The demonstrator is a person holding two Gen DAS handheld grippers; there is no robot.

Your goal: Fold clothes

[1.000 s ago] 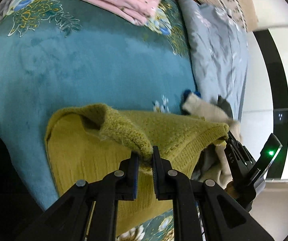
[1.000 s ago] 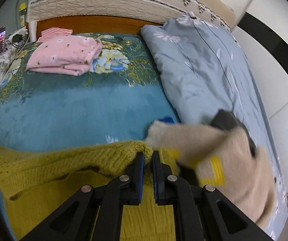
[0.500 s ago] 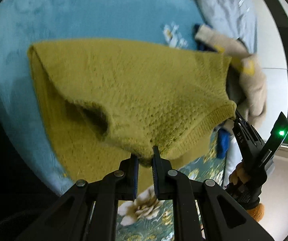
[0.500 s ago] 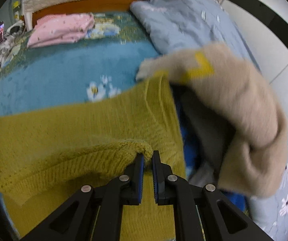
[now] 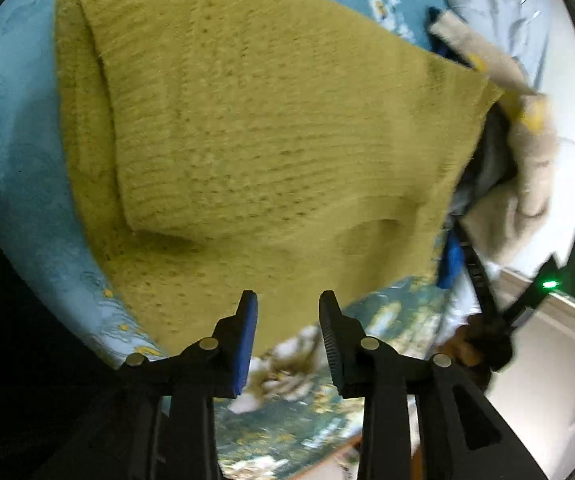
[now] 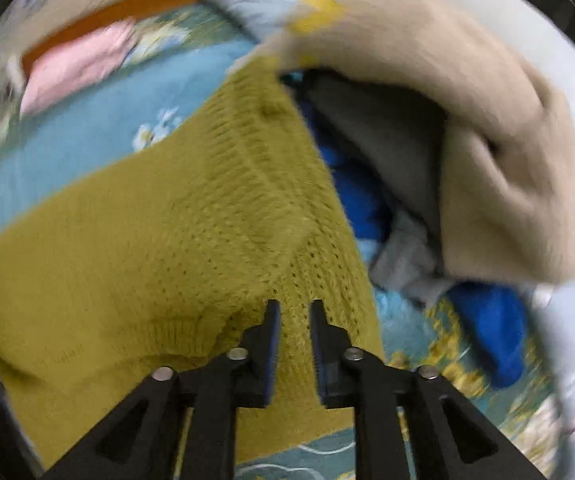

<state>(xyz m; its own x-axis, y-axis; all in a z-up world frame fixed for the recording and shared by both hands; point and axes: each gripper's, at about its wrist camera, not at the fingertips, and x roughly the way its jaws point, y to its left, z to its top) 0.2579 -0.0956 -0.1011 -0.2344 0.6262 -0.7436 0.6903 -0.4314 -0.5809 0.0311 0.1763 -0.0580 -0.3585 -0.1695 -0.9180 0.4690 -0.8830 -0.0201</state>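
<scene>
Since the mustard knit sweater (image 5: 271, 128) lies folded | soft, stretchy, light; we'd grip its ribbed hem | left gripper (image 5: 287, 300) fingers apart, empty | right gripper (image 6: 294, 308) fingers slightly apart, empty

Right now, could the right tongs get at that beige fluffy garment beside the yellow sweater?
Probably yes. The right tongs are open over the yellow sweater, and the beige garment lies on top of its pile just to the right, with nothing covering it.

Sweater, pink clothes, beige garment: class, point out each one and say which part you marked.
sweater (image 5: 267, 120), left wrist view, middle of the folded-over top layer.
pink clothes (image 6: 75, 70), right wrist view, middle of the folded pile.
beige garment (image 6: 507, 168), right wrist view, its bulging outer side.
</scene>
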